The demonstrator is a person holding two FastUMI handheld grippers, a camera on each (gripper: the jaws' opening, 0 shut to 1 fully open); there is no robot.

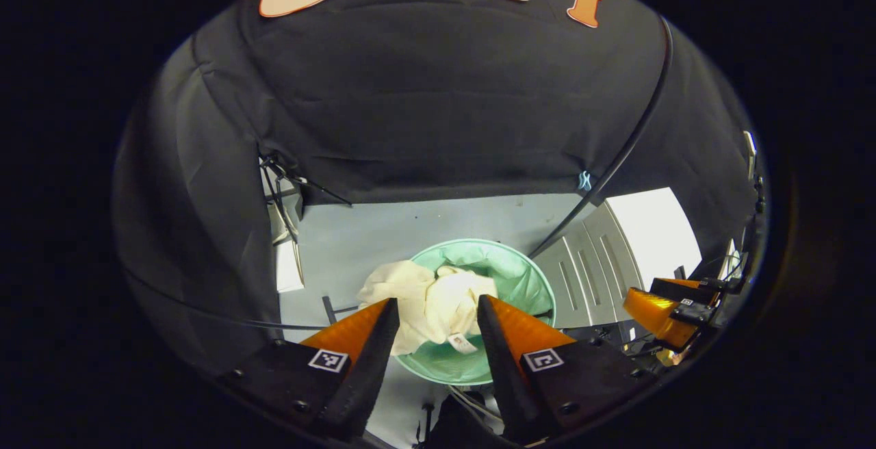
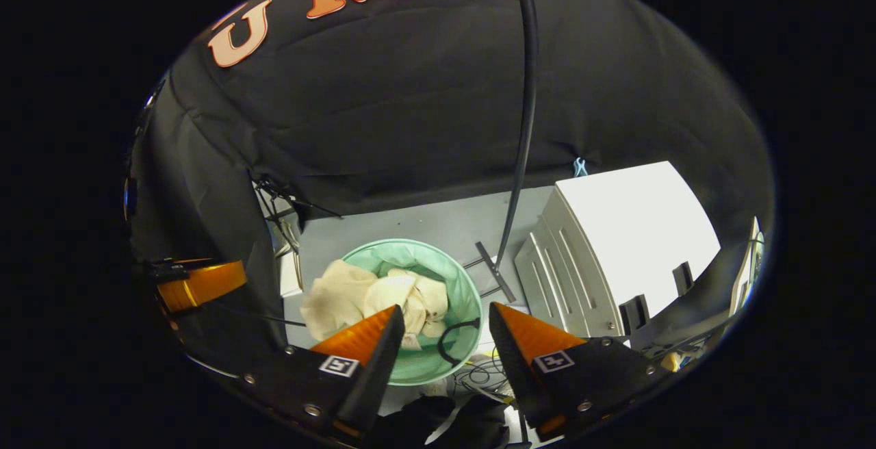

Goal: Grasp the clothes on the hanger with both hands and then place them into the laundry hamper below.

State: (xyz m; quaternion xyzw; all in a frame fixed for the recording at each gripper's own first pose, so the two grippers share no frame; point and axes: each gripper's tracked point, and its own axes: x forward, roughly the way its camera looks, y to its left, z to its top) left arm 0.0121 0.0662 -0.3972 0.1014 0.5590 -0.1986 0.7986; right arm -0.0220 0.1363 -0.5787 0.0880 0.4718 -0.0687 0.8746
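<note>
A cream garment (image 1: 428,302) lies crumpled in the round pale-green laundry hamper (image 1: 523,271) on the floor, one part draped over the hamper's left rim. My left gripper (image 1: 438,312) hangs open above it, nothing between its fingers. In the right gripper view the same garment (image 2: 373,298) rests in the hamper (image 2: 455,278), again spilling over the left rim. My right gripper (image 2: 445,322) is open and empty, high over the hamper's right side. The other gripper shows at the right edge of the left gripper view (image 1: 660,312) and at the left edge of the right gripper view (image 2: 198,285).
A white cabinet (image 2: 616,230) stands to the right of the hamper. A thin black pole (image 2: 523,127) rises from a stand foot (image 2: 496,271) between hamper and cabinet. Loose cables (image 2: 479,370) lie on the pale floor (image 2: 424,223) near the hamper.
</note>
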